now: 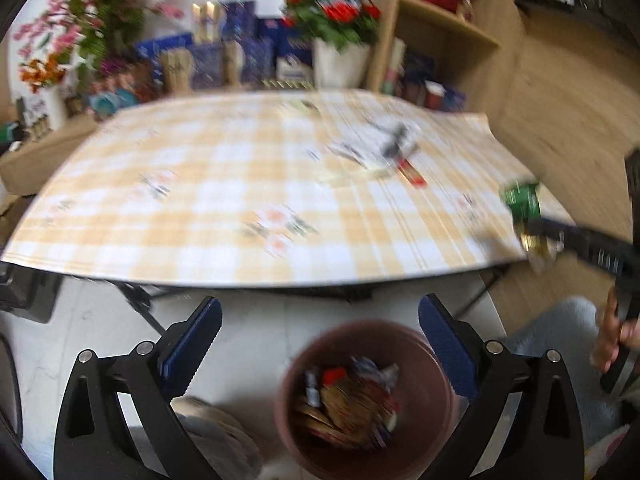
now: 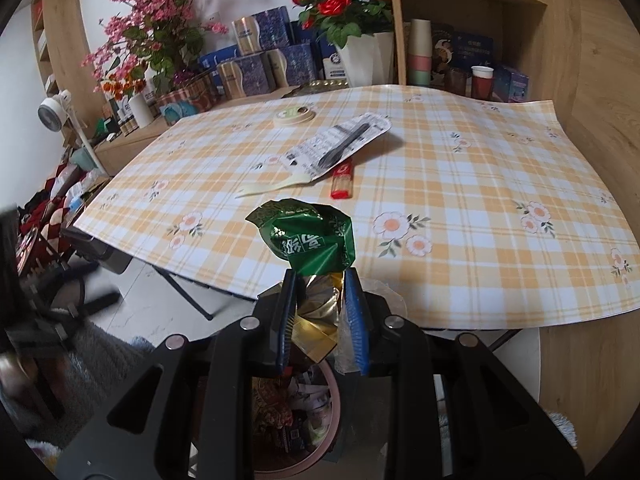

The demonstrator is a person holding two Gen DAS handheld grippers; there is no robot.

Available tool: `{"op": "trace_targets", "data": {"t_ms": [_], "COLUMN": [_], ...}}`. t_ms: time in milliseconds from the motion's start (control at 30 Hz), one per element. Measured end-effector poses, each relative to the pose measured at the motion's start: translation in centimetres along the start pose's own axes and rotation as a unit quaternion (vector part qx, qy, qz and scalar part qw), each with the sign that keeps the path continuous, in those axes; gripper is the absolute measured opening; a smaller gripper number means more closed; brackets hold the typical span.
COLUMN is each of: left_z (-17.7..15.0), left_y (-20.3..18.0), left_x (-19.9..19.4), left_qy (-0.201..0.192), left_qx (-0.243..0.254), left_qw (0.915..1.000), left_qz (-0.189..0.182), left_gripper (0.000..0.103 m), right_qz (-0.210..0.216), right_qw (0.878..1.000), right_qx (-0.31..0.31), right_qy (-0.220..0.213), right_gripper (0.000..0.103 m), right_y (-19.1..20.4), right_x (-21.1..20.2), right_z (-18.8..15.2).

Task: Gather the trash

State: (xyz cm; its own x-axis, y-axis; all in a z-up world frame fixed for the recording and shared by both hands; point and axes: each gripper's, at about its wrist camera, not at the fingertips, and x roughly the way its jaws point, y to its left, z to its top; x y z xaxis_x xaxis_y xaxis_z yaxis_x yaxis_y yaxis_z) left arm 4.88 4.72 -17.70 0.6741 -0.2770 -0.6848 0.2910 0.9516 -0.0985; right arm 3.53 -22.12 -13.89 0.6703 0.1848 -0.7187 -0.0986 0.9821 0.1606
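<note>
My right gripper (image 2: 320,280) is shut on a crumpled green and gold wrapper (image 2: 308,236), held over the near table edge above the pink trash bin (image 2: 334,396). The left wrist view shows that wrapper (image 1: 522,200) at the right, in the other gripper. My left gripper (image 1: 320,320) stands wide open and empty above the bin (image 1: 434,364), which holds several wrappers. On the checked tablecloth (image 2: 460,184) lie a printed package with a black pen (image 2: 340,144), a red lighter-like packet (image 2: 342,180), a cream plastic fork (image 2: 268,188) and a tape roll (image 2: 294,116).
Flower pots (image 2: 352,12), blue boxes (image 2: 256,52) and paper cups (image 2: 420,52) crowd the shelf behind the table. A wooden shelf unit (image 2: 480,0) stands at the back right. A fan (image 2: 52,112) and clutter sit at the left; grey rug on the floor.
</note>
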Motion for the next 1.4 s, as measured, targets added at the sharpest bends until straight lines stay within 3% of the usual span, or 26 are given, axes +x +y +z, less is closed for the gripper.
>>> {"op": "trace_targets", "data": {"t_ms": [367, 967, 1067, 1133, 1267, 1333, 1400], "left_z": [1.3, -0.5, -0.5, -0.5, -0.5, -0.5, -0.5], "left_y": [5.9, 7.2, 6.9, 6.8, 6.9, 7.0, 6.9], "left_x": [-3.8, -3.3, -2.9, -2.7, -2.4, -2.4, -2.3], "left_qy": [-0.066, -0.066, -0.063, -0.061, -0.058, -0.059, -0.057], "left_qx": [-0.027, -0.054, -0.052, -0.058, -0.068, -0.072, -0.071], "left_qw": [0.9941, 0.9922, 0.9932, 0.9935, 0.9929, 0.9929, 0.9930], "left_qz": [0.081, 0.091, 0.083, 0.076, 0.077, 0.074, 0.075], "left_gripper": [0.097, 0.097, 0.097, 0.097, 0.097, 0.097, 0.097], "right_qz": [0.014, 0.037, 0.042, 0.045, 0.035, 0.019, 0.011], "right_qw": [0.999, 0.988, 0.987, 0.988, 0.990, 0.992, 0.993], "right_qx": [-0.033, -0.065, -0.066, -0.064, -0.067, -0.069, -0.070], "right_qy": [0.033, 0.136, 0.140, 0.133, 0.116, 0.104, 0.099], "right_gripper": [0.027, 0.028, 0.035, 0.052, 0.075, 0.094, 0.096], "right_y": [2.8, 5.7, 5.9, 6.0, 5.8, 5.7, 5.6], "right_x": [1.7, 7.1, 7.2, 6.9, 6.5, 6.2, 6.1], "right_z": [-1.5, -5.5, -5.6, -5.5, -5.1, -5.0, -4.9]}}
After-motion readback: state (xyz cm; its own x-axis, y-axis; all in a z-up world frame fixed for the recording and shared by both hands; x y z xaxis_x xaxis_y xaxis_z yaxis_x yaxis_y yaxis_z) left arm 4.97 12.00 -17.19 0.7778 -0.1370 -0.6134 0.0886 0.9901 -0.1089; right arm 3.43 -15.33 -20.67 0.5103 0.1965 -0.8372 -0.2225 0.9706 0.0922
